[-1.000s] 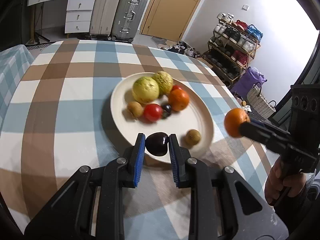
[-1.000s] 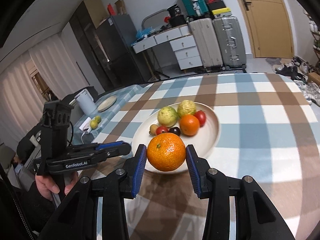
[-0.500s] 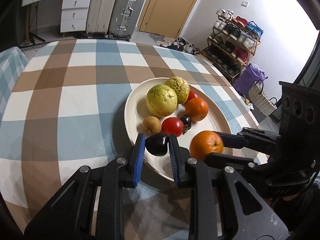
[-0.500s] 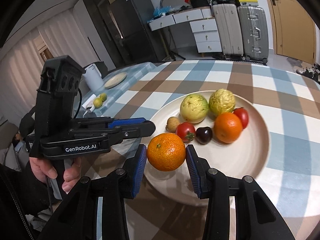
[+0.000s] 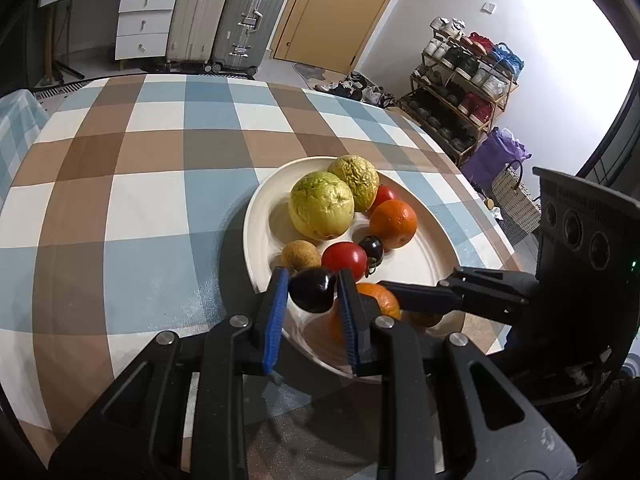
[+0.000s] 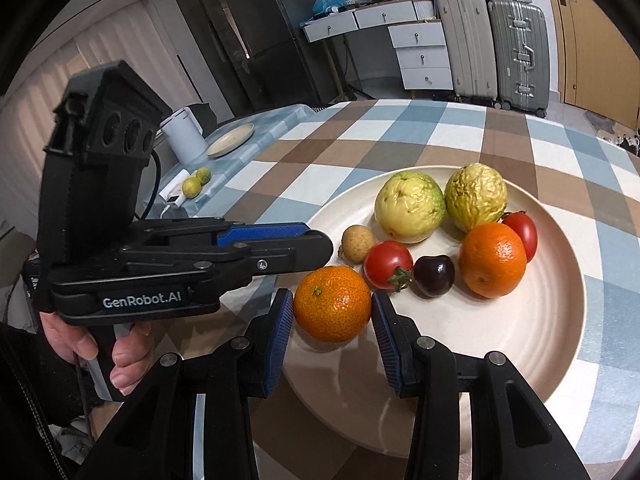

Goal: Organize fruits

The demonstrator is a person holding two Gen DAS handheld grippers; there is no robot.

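Here my left gripper [image 5: 313, 292] is closed on a dark plum [image 5: 311, 290], its long axis lying crosswise between the blue pads, a slight point toward the right pad. It hangs over the near rim of the plate [image 5: 256, 236], just short of the tomato [image 5: 345, 258]. My right gripper [image 6: 332, 312] clamps a mandarin [image 6: 333, 303], stem scar facing up and toward me, low over the plate's left edge; I cannot tell whether it touches. The right half of the plate [image 6: 532, 332] lies bare. Guavas [image 6: 409, 207], an orange [image 6: 492, 260] and a cherry [image 6: 434, 275] crowd the far side. The tablecloth [image 5: 140, 184] is open to the left.
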